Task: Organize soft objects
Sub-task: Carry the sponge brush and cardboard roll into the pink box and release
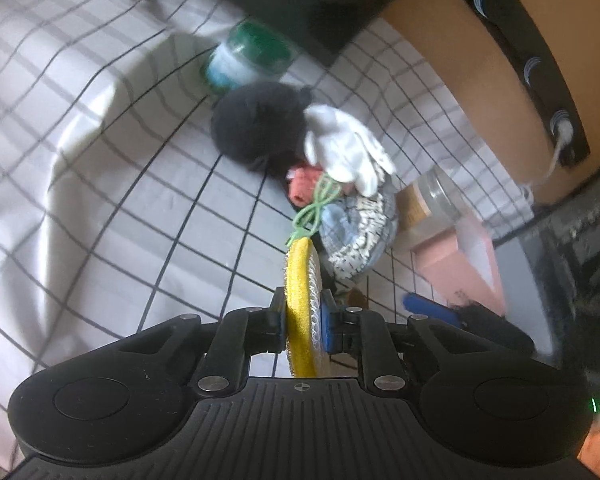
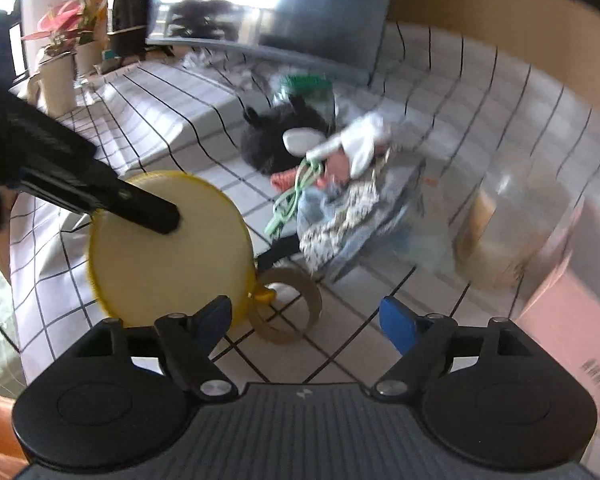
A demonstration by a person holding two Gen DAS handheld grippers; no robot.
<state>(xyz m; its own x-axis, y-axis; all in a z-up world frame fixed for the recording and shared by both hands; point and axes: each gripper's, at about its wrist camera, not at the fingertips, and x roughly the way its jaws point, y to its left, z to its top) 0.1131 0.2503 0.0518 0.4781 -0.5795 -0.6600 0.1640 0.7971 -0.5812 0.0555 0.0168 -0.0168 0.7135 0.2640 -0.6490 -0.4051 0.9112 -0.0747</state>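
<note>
The left gripper (image 1: pixel 303 312) has its jaws closed edge-on around a round yellow sponge pad (image 1: pixel 302 308), held above the checked tablecloth (image 1: pixel 140 200). The right gripper (image 2: pixel 306 316), jaws spread wide and holding nothing, hovers just beside the pad.

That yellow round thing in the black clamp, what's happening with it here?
A person is sorting soft items with two handheld grippers. The left gripper is shut on the yellow round pad, holding it above the checked cloth. The right gripper is open and holds nothing. Ahead lies a pile: black plush toy, white glove, patterned fabric.
</note>
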